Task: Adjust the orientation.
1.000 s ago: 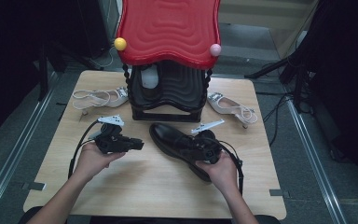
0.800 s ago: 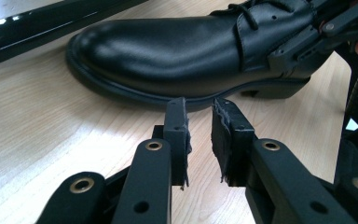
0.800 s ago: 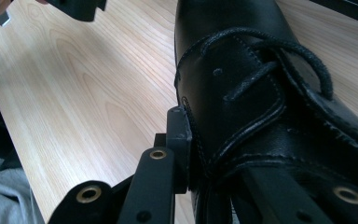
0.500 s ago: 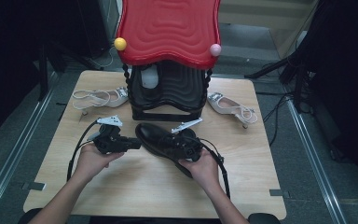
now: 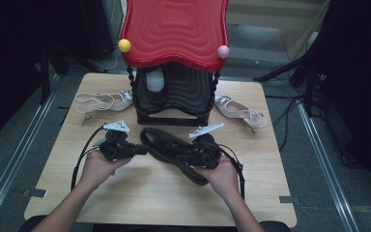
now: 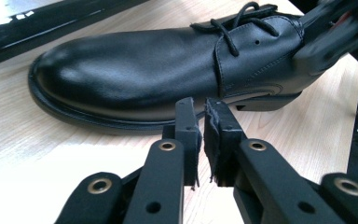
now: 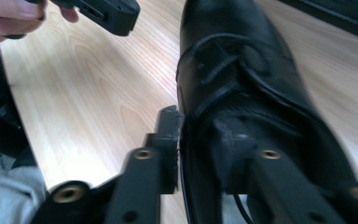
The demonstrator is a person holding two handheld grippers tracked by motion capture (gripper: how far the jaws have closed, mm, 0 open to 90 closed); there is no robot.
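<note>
1. One black leather shoe (image 5: pixel 174 152) on worktop (image 5: pixel 140 203); collar clamped in right tool (image 7: pixel 193 135), toe just ahead of left tool (image 6: pixel 200 114).
2. Left tool just closing, nearly shut, nothing between.
3. Judged: stiff sole, slick upper, moderately heavy; collar grips best.

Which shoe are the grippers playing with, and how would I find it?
Start at the big red-topped shoe rack at the back of the wooden table. Right in front of its black base lies a shoe, with the right gripper clamped on its collar. It is the black shiny lace-up shoe; its neighbours, one on each side of the rack, are pale strappy sandals.
</note>
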